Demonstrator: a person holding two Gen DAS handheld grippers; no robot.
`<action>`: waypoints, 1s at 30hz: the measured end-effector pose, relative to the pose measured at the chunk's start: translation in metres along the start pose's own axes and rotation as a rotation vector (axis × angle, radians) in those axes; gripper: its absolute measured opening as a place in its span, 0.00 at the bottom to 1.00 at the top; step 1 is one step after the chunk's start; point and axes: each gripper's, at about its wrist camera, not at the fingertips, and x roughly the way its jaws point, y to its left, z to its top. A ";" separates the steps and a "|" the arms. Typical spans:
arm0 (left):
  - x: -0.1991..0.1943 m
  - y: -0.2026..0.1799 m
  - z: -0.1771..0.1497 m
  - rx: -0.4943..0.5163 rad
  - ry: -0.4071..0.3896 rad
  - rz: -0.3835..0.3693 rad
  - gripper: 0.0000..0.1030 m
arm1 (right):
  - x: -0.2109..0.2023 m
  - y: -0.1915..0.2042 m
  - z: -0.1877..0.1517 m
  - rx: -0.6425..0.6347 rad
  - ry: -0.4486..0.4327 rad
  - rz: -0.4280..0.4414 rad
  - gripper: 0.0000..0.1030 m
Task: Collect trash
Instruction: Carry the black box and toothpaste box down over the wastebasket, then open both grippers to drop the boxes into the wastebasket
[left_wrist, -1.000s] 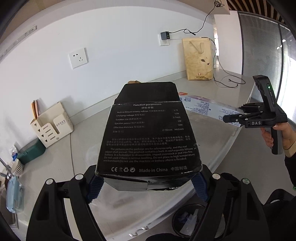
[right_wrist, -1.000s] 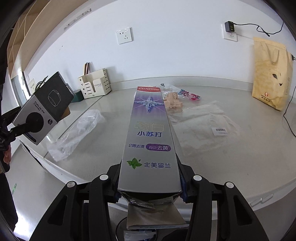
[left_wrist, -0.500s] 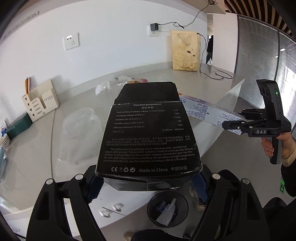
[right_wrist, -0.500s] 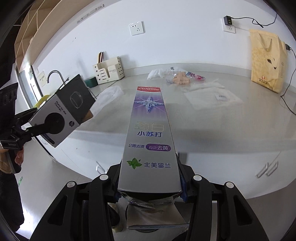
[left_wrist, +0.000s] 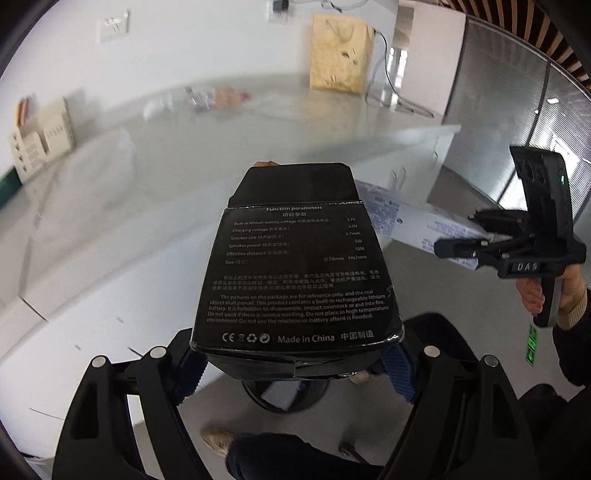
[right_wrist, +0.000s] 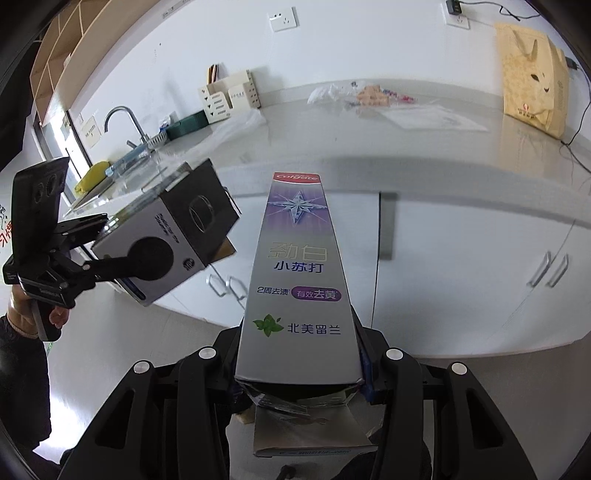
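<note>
Between the left claw's pads: left claw (left_wrist: 295, 365) squeezes a black box (left_wrist: 299, 273).
Under the left claw: a bin (left_wrist: 284, 397) on the floor.
Right claw: right claw (right_wrist: 299, 373) squeezes a long toothpaste box (right_wrist: 299, 284).
Past both claws: tabletop (right_wrist: 369, 140) with plastic bags (right_wrist: 436, 118).

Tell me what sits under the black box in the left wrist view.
A round dark trash bin on the floor, directly below the black box; pale scraps show inside, but the box covers most of it.
</note>
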 end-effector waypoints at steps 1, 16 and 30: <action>0.009 -0.003 -0.007 0.000 0.018 -0.003 0.77 | 0.004 -0.001 -0.005 0.004 0.012 -0.002 0.48; 0.205 0.034 -0.102 -0.175 0.342 -0.069 0.77 | 0.151 -0.033 -0.064 0.029 0.312 0.037 0.48; 0.340 0.078 -0.166 -0.344 0.594 -0.103 0.78 | 0.309 -0.062 -0.110 0.000 0.635 0.101 0.48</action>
